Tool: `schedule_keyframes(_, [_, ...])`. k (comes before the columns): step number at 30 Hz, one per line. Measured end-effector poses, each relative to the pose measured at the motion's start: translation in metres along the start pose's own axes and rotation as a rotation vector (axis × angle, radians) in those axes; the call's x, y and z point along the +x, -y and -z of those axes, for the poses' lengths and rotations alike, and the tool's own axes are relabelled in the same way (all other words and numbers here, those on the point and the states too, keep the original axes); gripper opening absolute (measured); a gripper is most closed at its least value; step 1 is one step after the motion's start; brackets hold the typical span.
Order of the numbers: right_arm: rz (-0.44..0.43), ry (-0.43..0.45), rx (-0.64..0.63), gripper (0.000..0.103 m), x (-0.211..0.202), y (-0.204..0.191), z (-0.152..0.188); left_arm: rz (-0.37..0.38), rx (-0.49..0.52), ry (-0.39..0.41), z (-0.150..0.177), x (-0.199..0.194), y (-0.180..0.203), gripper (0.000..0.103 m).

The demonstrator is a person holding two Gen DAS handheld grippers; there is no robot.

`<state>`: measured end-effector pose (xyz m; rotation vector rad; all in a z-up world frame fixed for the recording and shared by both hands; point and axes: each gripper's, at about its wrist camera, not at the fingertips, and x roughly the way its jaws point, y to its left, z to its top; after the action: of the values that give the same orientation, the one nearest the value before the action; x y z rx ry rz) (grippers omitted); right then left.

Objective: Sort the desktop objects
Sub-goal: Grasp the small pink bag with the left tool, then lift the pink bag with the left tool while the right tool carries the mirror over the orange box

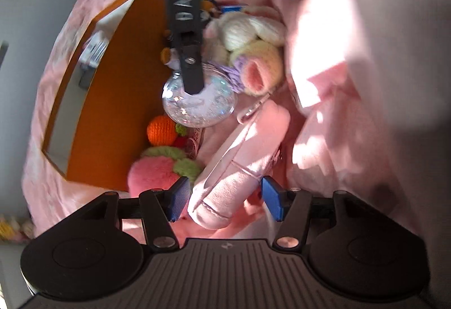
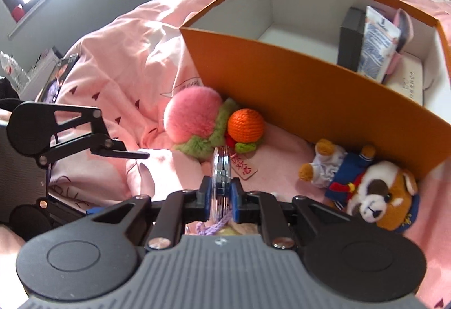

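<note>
My left gripper (image 1: 225,197) is open, and a long pink plush pouch (image 1: 242,162) lies between its blue pads on the pink bedding. My right gripper (image 2: 222,193) is shut on a clear glitter disc (image 2: 222,168), seen edge-on with purple yarn hanging under it. In the left wrist view one right-gripper finger (image 1: 191,75) comes down from above onto that disc (image 1: 200,103), and a white, yellow and pink crocheted charm (image 1: 253,61) hangs beside it. The open orange box (image 2: 310,89) stands just behind.
A fluffy pink peach (image 2: 194,120) and an orange crocheted ball (image 2: 245,126) lie against the box front. A plush dog (image 2: 377,196) and a small doll in blue (image 2: 335,168) lie at its right. Inside the box stand a dark case (image 2: 349,38) and a printed packet (image 2: 377,47).
</note>
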<state>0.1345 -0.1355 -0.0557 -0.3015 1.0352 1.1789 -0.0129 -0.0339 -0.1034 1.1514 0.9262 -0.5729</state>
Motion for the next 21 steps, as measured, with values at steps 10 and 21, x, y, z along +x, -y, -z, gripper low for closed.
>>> schedule_keyframes(10, [0.016,0.020,0.053,0.016,-0.007,0.004,0.006,0.088,0.131,-0.019,-0.003,0.021,0.006,0.048])
schedule_keyframes(21, [-0.010,0.061,0.112,0.015,-0.018,0.012,0.004,0.201,-0.390,0.050,0.038,0.007,-0.056,0.040])
